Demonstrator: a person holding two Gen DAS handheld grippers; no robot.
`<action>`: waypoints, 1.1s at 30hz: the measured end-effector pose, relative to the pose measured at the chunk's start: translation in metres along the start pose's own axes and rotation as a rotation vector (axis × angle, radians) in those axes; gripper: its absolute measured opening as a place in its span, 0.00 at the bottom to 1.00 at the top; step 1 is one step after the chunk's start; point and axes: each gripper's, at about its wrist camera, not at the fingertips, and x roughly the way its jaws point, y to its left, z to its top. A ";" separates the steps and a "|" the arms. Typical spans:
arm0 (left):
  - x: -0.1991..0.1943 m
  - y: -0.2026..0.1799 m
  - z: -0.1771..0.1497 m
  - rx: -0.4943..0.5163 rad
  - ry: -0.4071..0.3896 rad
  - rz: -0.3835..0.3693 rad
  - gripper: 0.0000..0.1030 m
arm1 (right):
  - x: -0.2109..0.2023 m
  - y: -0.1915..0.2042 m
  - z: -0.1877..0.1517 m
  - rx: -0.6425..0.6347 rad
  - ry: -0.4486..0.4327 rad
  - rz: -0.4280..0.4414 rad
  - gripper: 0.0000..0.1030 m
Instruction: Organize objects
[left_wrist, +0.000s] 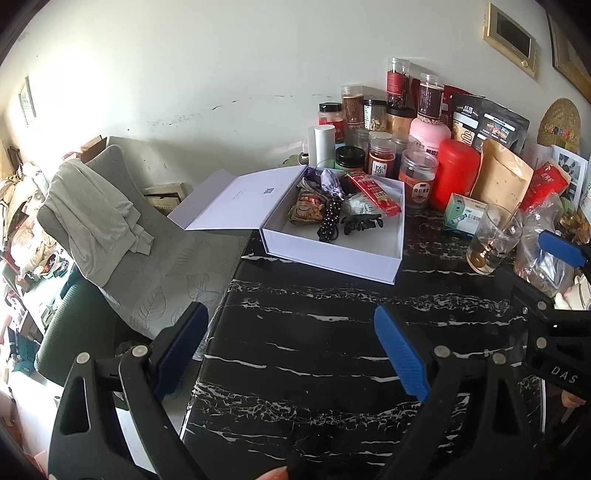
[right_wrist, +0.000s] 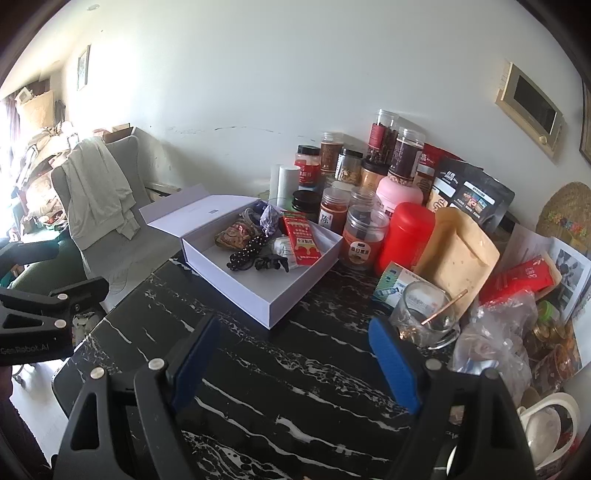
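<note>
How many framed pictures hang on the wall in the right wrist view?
3: a small frame far left above the chair, a gold frame upper right, and a dark frame cut off at the right edge. Others may lie outside view.

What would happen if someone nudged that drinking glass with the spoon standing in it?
The glass looks clear and thin-walled, so it is probably fragile and smooth to grip. It appears nearly empty, so likely light and easy to slide on the polished table. The leaning spoon would probably rattle or shift.

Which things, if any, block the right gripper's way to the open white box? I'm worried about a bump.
Nothing visible. Only bare black marble table lies between the right gripper and the white box; the glass cup stands off to the right.
</note>
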 end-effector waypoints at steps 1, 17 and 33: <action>0.001 0.000 0.000 -0.001 0.001 -0.001 0.88 | 0.000 0.001 0.000 -0.003 -0.001 0.001 0.81; 0.005 0.000 -0.001 -0.001 0.016 -0.017 0.88 | 0.002 0.002 0.000 -0.016 0.009 0.016 0.81; 0.009 -0.005 0.002 0.025 0.022 -0.027 0.89 | 0.003 0.000 -0.001 -0.017 0.014 0.011 0.81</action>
